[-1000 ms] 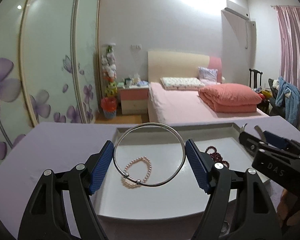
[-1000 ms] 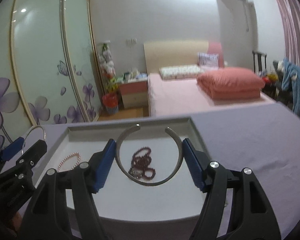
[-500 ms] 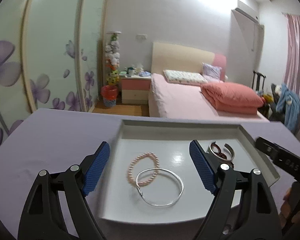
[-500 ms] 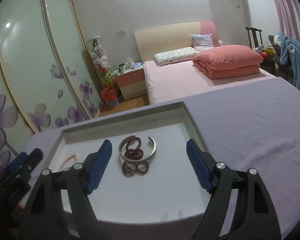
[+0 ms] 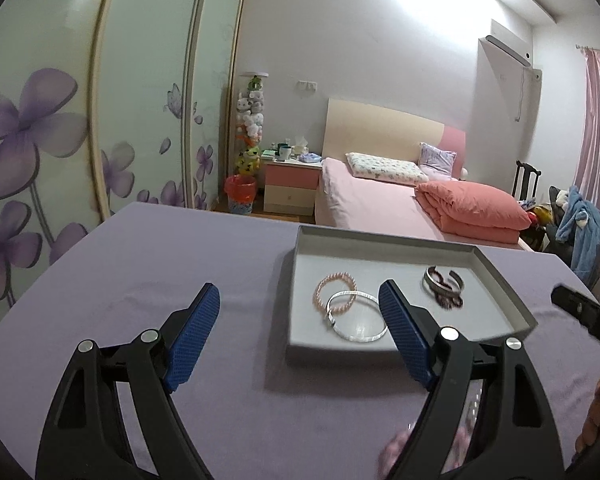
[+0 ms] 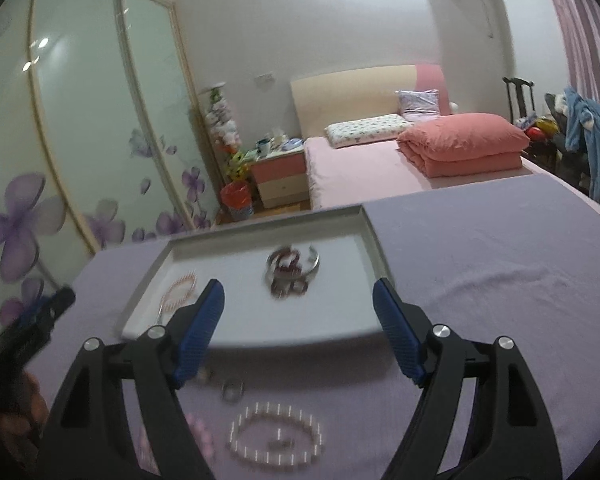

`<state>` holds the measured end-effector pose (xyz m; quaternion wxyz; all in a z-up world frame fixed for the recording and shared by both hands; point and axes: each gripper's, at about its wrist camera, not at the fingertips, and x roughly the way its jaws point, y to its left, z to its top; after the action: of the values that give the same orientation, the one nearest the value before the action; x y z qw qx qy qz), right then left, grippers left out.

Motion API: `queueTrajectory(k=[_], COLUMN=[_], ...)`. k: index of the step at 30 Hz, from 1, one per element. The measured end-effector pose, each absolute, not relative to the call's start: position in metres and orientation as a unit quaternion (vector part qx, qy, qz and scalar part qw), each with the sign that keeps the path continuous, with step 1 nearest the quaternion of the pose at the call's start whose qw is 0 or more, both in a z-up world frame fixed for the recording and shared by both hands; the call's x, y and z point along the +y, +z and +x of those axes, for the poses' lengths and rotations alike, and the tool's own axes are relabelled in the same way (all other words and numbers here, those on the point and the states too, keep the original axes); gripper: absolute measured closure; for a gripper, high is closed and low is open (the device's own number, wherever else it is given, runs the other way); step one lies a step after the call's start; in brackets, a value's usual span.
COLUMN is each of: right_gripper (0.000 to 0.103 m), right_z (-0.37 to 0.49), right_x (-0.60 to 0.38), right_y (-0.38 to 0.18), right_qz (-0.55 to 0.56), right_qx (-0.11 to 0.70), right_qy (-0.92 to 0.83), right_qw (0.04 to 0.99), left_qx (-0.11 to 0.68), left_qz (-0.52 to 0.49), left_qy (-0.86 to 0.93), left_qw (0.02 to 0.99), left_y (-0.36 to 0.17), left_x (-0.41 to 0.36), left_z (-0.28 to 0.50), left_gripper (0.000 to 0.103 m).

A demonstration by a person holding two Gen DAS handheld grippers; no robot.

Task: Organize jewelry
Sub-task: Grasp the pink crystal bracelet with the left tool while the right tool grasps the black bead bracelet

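Both grippers, left (image 5: pixel 300 332) and right (image 6: pixel 298 328), wide open, empty; white bead bracelet (image 6: pixel 276 436) nearer than tray (image 6: pixel 374 240), under right.

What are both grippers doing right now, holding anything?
Left gripper: open, holding nothing.
Right gripper: open, holding nothing.

Black tongs (image 5: pixel 300 336) with blue textured pads (image 5: pixel 194 338) and silver screws (image 5: pixel 449 333).

Right view motion-blurred: cuff and dark beads (image 6: pixel 290 270) smear together; the silver bangle (image 6: pixel 162 312) is mostly hidden behind a blue pad. White bead bracelet (image 6: pixel 276 436) and ring (image 6: pixel 232 392) soft. Pink beads (image 5: pixel 396 446) cut off, blurred.
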<state>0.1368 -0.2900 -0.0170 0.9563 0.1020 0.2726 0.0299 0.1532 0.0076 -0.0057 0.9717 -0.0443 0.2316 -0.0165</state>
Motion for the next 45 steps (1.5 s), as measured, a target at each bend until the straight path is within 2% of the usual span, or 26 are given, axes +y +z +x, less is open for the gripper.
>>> queueTrajectory(k=[3,9,20,21,22,25,40,43,44,45], right_gripper=[0.029,0.046,0.048,0.058,0.075,0.092,0.092,0.092,0.092,0.092], right_z=[0.112,0.075,0.060,0.058,0.056,0.057,0.086,0.087,0.088,0.087], right_x=[-0.278,-0.252,-0.200,-0.199,-0.200,-0.209,-0.287,-0.287,-0.287,-0.287], right_y=[-0.026,-0.060,-0.091,-0.091,-0.090,-0.091,-0.091,-0.092,-0.092,-0.092], right_qz=[0.084,0.053,-0.052,-0.061,-0.063,-0.058,-0.001,-0.001,0.001,0.002], right_qx=[0.294,0.364,0.418,0.416,0.414,0.418,0.434,0.433,0.432,0.432], right_qy=[0.055,0.133,0.168,0.162,0.164,0.165,0.042,0.041,0.042,0.042], right_qw=[0.950,0.920,0.891,0.893,0.893,0.891,0.900,0.901,0.901,0.901], left_qx=[0.231,0.237,0.267,0.269,0.273,0.293,0.386,0.405,0.412,0.422], left_qz=[-0.041,-0.030,-0.004,-0.002,0.000,0.006,0.074,0.091,0.092,0.089], left_qy=[-0.010,-0.007,-0.059,-0.063,-0.070,-0.093,-0.192,-0.181,-0.175,-0.168], left_qw=[0.972,0.971,0.962,0.961,0.959,0.951,0.899,0.892,0.889,0.887], left_y=[-0.007,-0.011,-0.023,-0.024,-0.026,-0.034,-0.076,-0.086,-0.088,-0.091], left_x=[0.013,0.014,-0.008,-0.010,-0.012,-0.020,-0.073,-0.081,-0.081,-0.079], left_z=[0.140,0.126,0.118,0.118,0.119,0.122,0.129,0.132,0.135,0.138], left_gripper=[0.022,0.022,0.027,0.028,0.029,0.034,0.045,0.057,0.067,0.072])
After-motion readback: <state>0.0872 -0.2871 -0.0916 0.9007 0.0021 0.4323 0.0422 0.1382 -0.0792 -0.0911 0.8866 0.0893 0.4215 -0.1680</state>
